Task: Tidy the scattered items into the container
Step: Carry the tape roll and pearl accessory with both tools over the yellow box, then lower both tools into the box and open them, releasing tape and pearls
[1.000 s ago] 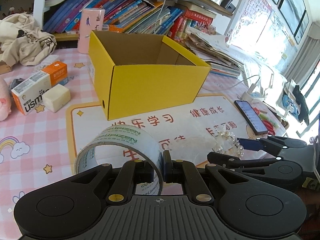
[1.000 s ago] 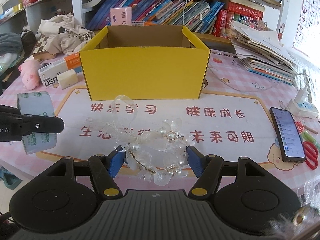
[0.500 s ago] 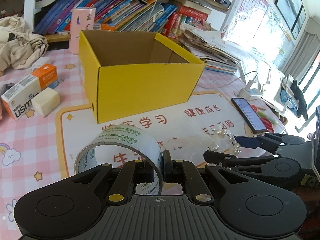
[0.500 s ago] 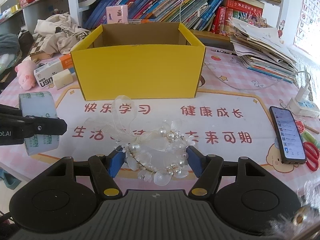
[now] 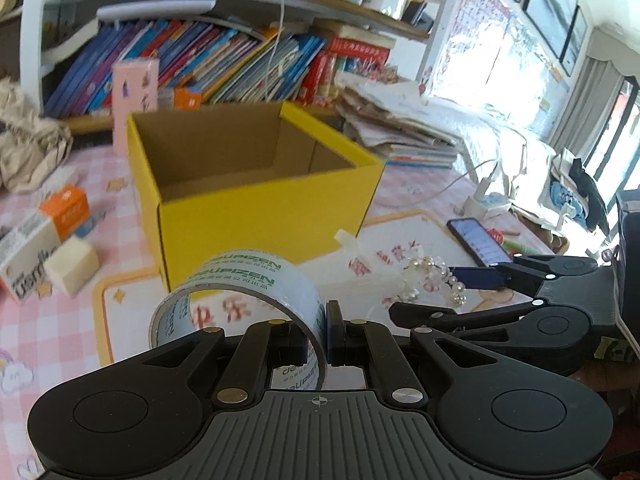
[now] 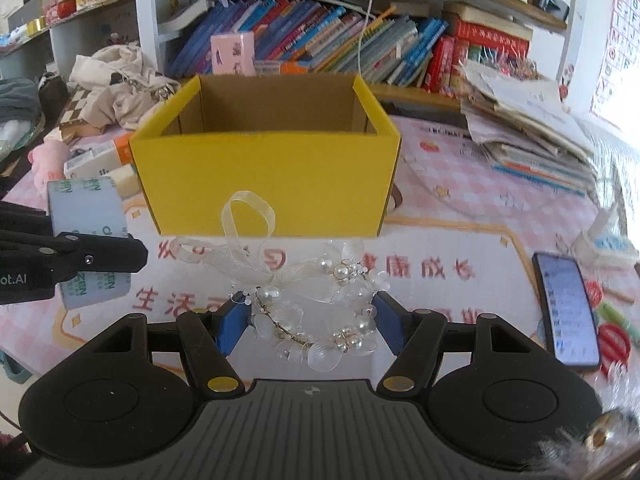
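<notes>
The open yellow cardboard box (image 5: 264, 216) stands empty on the pink checked table, just ahead of both grippers. My left gripper (image 5: 318, 328) is shut on the wall of a clear tape roll (image 5: 236, 300) with green print, held above the mat. In the right wrist view the same tape roll (image 6: 86, 208) hangs at the left, short of the yellow box (image 6: 264, 184). My right gripper (image 6: 311, 320) is shut on a pearl and clear-petal wreath (image 6: 320, 304) with a ribbon loop, its blue pads (image 6: 232, 320) pressing both sides. The wreath (image 5: 432, 276) also shows at the right.
An orange-and-white carton (image 5: 36, 236) and a cream block (image 5: 72, 264) lie left of the box, a pink plush (image 6: 46, 160) further left. A phone (image 6: 566, 308) and red scissors (image 6: 612, 336) lie at right. A stack of papers (image 6: 528, 128) and a bookshelf stand behind.
Both grippers have carried their items forward and a little upward toward the yellow box, which now looms larger. Neither grip has changed.
</notes>
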Tool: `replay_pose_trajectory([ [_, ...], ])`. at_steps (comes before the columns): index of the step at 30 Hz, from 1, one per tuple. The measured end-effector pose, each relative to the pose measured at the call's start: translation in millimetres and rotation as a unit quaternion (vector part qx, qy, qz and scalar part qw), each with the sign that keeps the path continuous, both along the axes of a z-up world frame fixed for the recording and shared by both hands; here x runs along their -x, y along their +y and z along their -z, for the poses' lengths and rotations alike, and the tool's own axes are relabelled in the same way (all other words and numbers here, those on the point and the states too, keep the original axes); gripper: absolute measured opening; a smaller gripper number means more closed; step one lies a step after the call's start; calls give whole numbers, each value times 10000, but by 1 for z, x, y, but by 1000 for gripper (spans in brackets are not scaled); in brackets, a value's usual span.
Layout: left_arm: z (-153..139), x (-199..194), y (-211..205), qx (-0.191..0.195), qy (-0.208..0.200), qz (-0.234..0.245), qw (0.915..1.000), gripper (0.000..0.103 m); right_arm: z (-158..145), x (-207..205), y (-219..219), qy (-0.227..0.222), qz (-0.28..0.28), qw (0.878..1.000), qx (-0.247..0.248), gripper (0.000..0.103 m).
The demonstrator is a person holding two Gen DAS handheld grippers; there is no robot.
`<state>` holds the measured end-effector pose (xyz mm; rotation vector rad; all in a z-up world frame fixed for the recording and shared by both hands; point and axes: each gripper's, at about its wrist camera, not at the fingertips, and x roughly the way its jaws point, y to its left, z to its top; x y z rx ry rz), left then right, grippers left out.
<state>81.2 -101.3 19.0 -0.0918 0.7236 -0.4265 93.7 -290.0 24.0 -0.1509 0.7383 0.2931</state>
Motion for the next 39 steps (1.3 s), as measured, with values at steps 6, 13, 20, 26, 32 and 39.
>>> replay_pose_trajectory([
  [6,-19,-10,-9,23,-447,5,9990,7,-21,-16,-3,-423,-230,9988,1,65],
  [13,-42,-28,-19,37,-898,-223,9957,7,-48,-46,-9,-932,-597,9938,-121,65],
  [20,-57,-52,-18,117,-1020,-638,9927,7,-62,-85,-10,-1129,-1081,9873,-270,65],
  [26,-66,-81,-17,35,-1011,-917,9906,7,-68,-124,-3,-1176,-1677,9785,-238,65],
  [32,-64,-117,-12,-66,-734,-915,9931,7,-67,-162,11,-1172,-2349,9649,75,65],
  [39,-50,-172,-8,-367,-135,-856,9956,7,-52,-216,34,-729,-3177,9425,744,65],
])
